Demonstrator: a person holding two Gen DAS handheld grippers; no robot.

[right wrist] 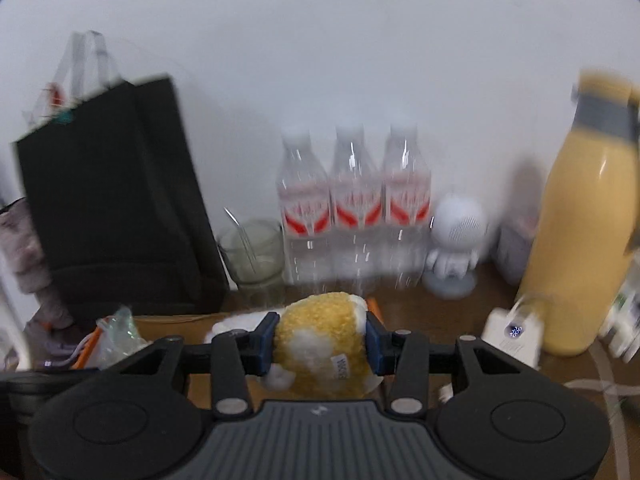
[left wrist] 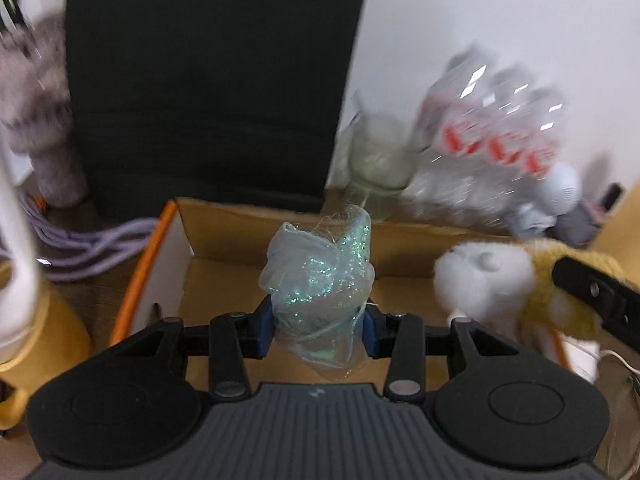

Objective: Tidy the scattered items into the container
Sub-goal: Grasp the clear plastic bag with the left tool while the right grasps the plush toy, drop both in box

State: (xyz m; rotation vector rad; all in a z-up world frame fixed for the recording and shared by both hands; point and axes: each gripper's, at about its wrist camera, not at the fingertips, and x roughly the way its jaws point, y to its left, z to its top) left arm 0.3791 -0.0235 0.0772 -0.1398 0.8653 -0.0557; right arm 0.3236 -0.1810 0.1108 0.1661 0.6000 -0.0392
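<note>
Left tongs (left wrist: 319, 322) around glittery pouch (left wrist: 320, 276), right tongs (right wrist: 320, 344) around plush toy (right wrist: 320, 344).

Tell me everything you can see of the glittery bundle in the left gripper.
The glittery bundle is a crumpled wad of pale, translucent blue-green film flecked with sparkles, with fine loose strands at its top. It stands roughly upright, pinched at its lower half between the blue pads of the left gripper. It hangs above the open cardboard box; no contact with the box shows. The right wrist view shows it at the left edge.
</note>
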